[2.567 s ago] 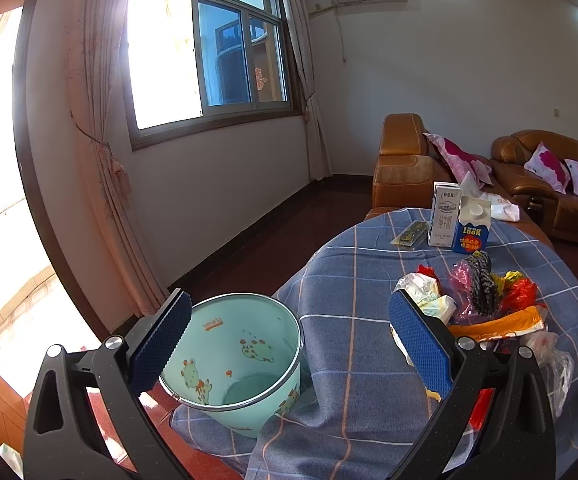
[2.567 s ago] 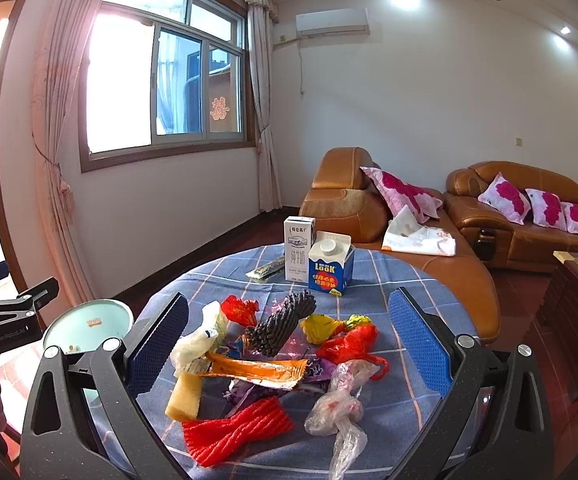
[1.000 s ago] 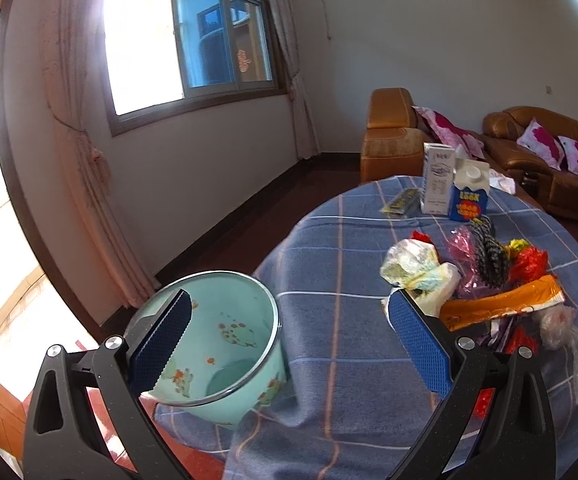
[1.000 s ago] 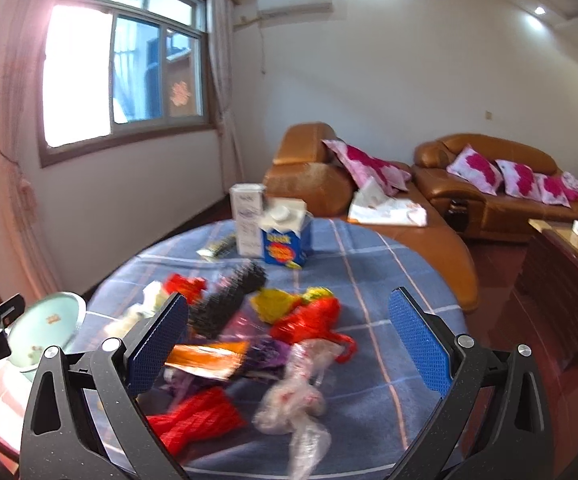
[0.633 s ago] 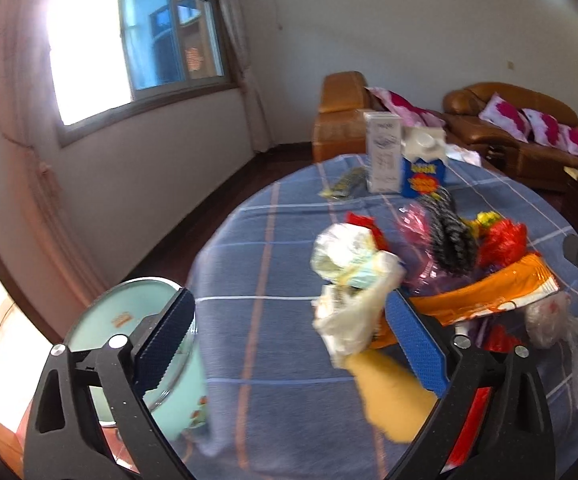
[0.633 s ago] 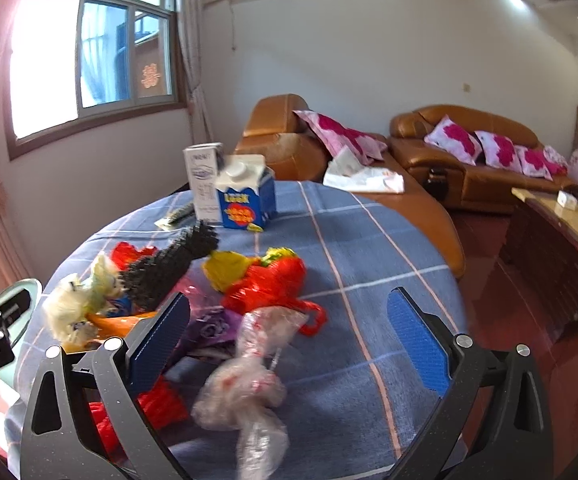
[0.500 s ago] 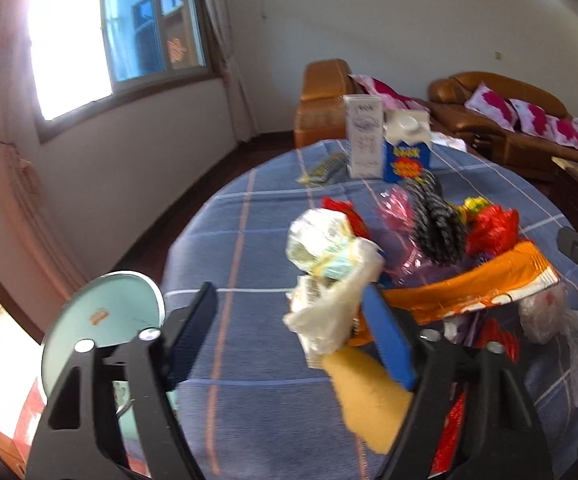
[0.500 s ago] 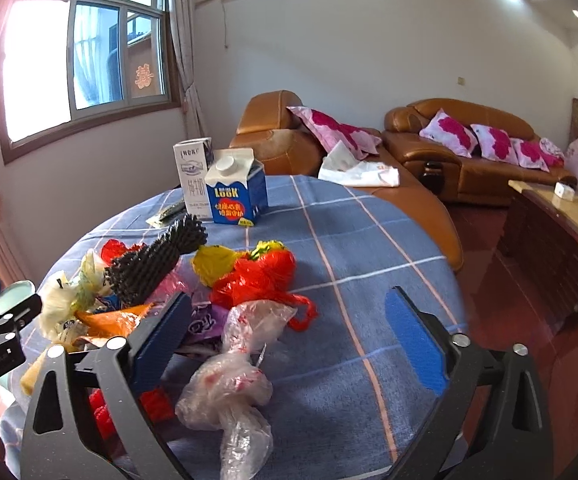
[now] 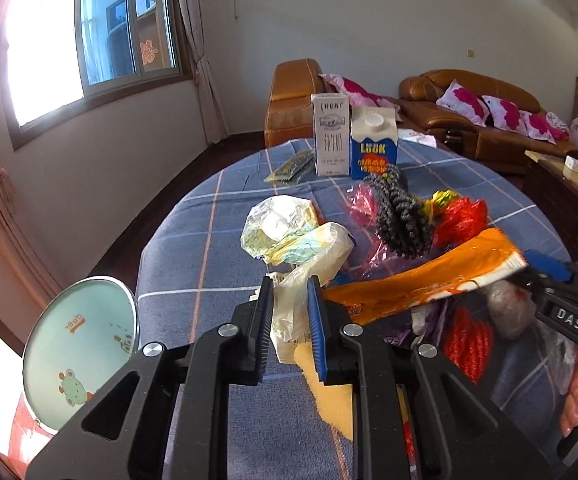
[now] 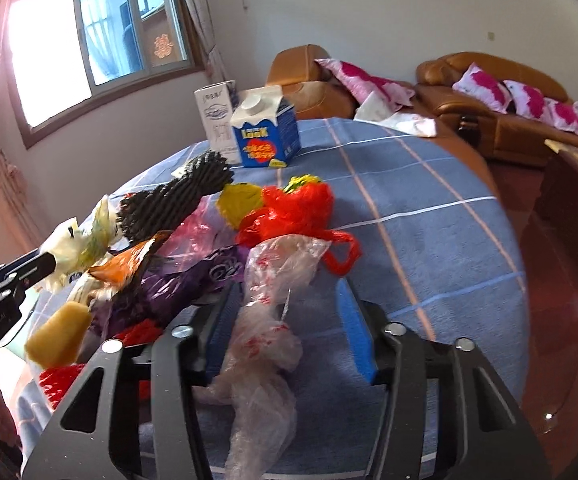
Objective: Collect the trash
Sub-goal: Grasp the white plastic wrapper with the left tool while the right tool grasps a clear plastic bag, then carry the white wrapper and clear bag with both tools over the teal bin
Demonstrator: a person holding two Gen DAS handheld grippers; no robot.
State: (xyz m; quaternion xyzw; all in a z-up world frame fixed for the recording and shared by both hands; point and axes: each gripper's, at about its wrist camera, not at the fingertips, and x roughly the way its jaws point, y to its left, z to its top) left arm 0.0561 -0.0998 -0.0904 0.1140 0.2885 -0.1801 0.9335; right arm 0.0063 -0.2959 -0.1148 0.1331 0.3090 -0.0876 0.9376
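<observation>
A heap of trash lies on the blue checked tablecloth. My left gripper is shut on a crumpled white and yellow plastic bag at the heap's near edge. My right gripper is partly closed around a clear plastic bag with red print; the pads stand apart from it. The mint green trash bin stands off the table's left edge. The left gripper also shows in the right wrist view.
The heap holds an orange wrapper, black foam netting, a red bag, a purple wrapper and a yellow sponge. Two cartons stand at the table's far side. Sofas lie behind.
My left gripper swung from the bin to the heap and closed on the white and yellow bag. My right gripper came down over the clear bag and its jaws narrowed.
</observation>
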